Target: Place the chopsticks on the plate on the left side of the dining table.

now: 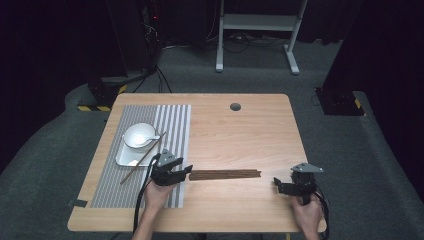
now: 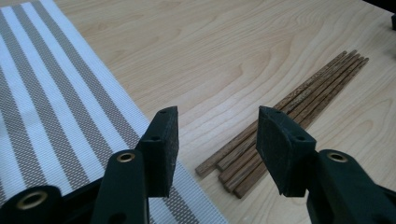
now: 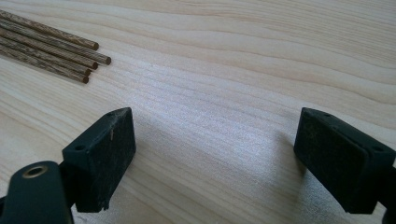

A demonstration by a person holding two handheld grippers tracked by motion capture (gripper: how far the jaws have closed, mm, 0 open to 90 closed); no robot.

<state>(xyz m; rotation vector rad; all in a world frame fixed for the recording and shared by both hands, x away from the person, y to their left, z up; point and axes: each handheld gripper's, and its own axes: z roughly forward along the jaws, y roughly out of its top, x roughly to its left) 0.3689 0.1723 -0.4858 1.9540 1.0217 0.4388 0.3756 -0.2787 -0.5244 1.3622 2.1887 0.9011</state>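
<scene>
A bundle of several brown wooden chopsticks [image 1: 225, 174] lies flat across the middle of the wooden table [image 1: 240, 130]. My left gripper [image 1: 186, 170] hovers at the bundle's left end, jaws open, nothing between them; in the left gripper view the chopsticks [image 2: 289, 112] run away from just past the open jaws [image 2: 217, 140]. A single chopstick [image 1: 142, 158] leans across the white dish. My right gripper [image 1: 276, 183] rests near the bundle's right end, open wide over bare wood [image 3: 215, 144], with the chopstick tips [image 3: 56, 51] at the upper left.
A grey and white striped placemat [image 1: 172, 125] covers the table's left part. On it stand a white square dish [image 1: 122, 159] and a white bowl [image 1: 139, 135] with a spoon. A round cable hole [image 1: 235, 106] sits near the far edge.
</scene>
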